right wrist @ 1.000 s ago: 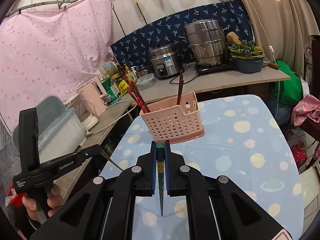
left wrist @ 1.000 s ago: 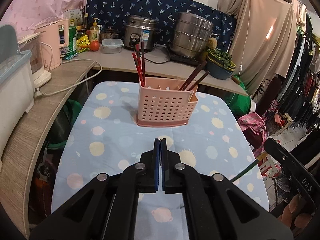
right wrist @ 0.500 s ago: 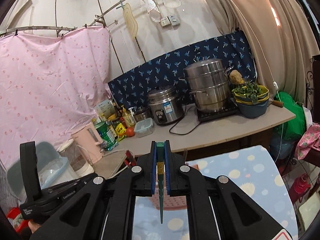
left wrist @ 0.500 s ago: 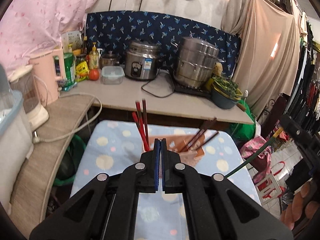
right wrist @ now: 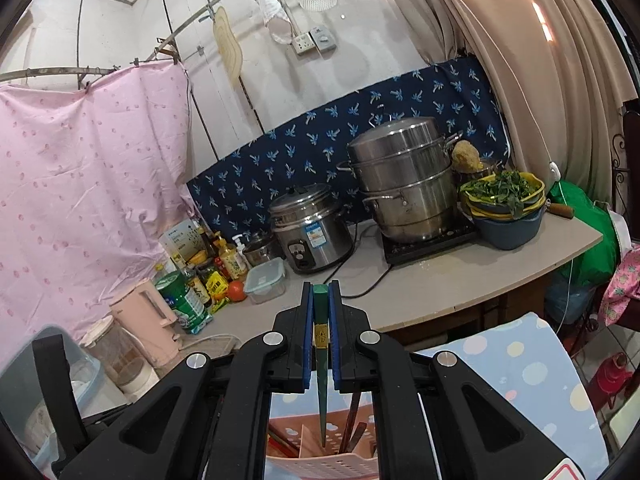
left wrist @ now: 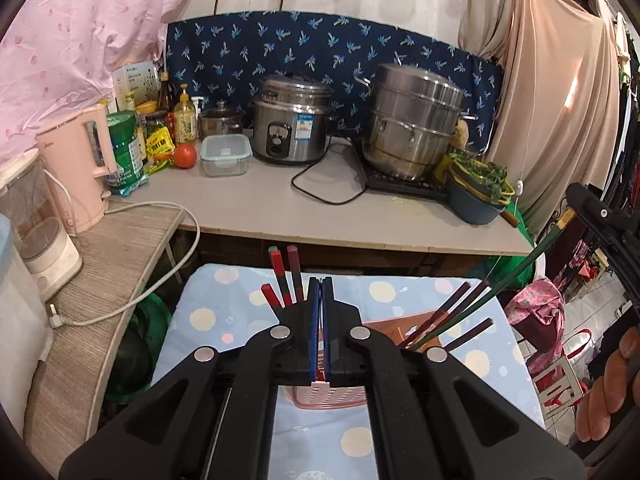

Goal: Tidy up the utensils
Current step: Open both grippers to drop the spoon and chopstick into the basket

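A pink perforated basket [left wrist: 332,396] stands on the blue dotted tablecloth [left wrist: 224,312], mostly hidden under my left gripper [left wrist: 320,282], which is shut and holds nothing. Red chopsticks [left wrist: 280,276] stick up from the basket's left side and brown chopsticks [left wrist: 452,312] from its right side. My right gripper [right wrist: 320,292] is shut on a green chopstick [right wrist: 321,400] that hangs point down. Its tip sits inside the basket [right wrist: 320,466], next to the brown chopsticks [right wrist: 352,420]. In the left wrist view the green chopstick [left wrist: 516,280] slants down from the right gripper [left wrist: 600,216] into the basket.
Behind the table runs a counter [left wrist: 280,208] with a rice cooker [left wrist: 292,120], a steel steamer pot [left wrist: 412,120], a bowl of greens [left wrist: 476,196], a lidded box [left wrist: 226,156] and bottles. A pink kettle [left wrist: 76,168] and a loose cord [left wrist: 132,304] lie on the left shelf. A person's hand [left wrist: 612,392] is at the right.
Both grippers have moved forward and up, from short of the basket to right over it. The green chopstick came along, and its tip now reaches into the basket.
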Motion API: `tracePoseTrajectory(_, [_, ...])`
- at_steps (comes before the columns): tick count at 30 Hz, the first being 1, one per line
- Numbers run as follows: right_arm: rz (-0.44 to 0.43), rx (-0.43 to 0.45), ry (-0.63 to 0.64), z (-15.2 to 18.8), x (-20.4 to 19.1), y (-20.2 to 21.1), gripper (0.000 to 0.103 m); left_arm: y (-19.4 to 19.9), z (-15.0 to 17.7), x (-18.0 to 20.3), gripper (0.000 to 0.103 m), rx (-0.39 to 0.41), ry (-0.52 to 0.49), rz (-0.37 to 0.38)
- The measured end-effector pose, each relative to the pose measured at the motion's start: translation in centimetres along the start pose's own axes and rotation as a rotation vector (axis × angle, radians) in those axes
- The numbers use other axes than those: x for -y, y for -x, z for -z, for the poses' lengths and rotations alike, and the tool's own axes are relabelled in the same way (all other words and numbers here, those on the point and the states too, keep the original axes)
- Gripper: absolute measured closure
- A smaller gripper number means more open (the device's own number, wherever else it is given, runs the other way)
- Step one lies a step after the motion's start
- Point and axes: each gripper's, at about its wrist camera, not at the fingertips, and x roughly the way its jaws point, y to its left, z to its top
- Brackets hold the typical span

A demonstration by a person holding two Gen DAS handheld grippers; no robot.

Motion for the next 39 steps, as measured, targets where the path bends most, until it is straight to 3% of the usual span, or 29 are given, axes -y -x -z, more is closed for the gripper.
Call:
tracePoseTrajectory(10, [0.014, -0.108, 0.034, 3.4, 0.6, -3.6, 0.096, -3.6, 1.6, 0.0, 0.102, -0.064, 0.011, 0.004])
tracePoseTrajectory(16, [0.016, -0.124, 0.041, 3.8, 0.5, -3.8, 0.095, -3.8, 1.8, -0.1, 0.101, -0.064, 0.019, 0.007])
tracePoseTrajectory(27, [-0.003, -0.132, 0.083, 4.6, -1.0, -1.9, 0.091, -2.3, 2.4, -0.3, 0.088, -0.053, 0.023, -0.015])
tracePoseTrajectory(32, [-0.021, -0.156, 0.1, 6.0, -1.8, 0.0, 0.09, -0.5, 3.2, -0.3, 0.075, -0.034, 0.015, -0.031])
tracePoseTrajectory(35, [-0.022, -0.17, 0.108, 7.3, -2.0, 1.4, 0.083, 0.6, 4.1, -0.2, 0.073, -0.028, 0.003, -0.047])
tracePoseTrajectory(39, [-0.016, -0.194, 0.121, 9.1, -2.1, 3.1, 0.082, 1.8, 5.4, 0.0, 0.072, -0.033, -0.006, -0.062])
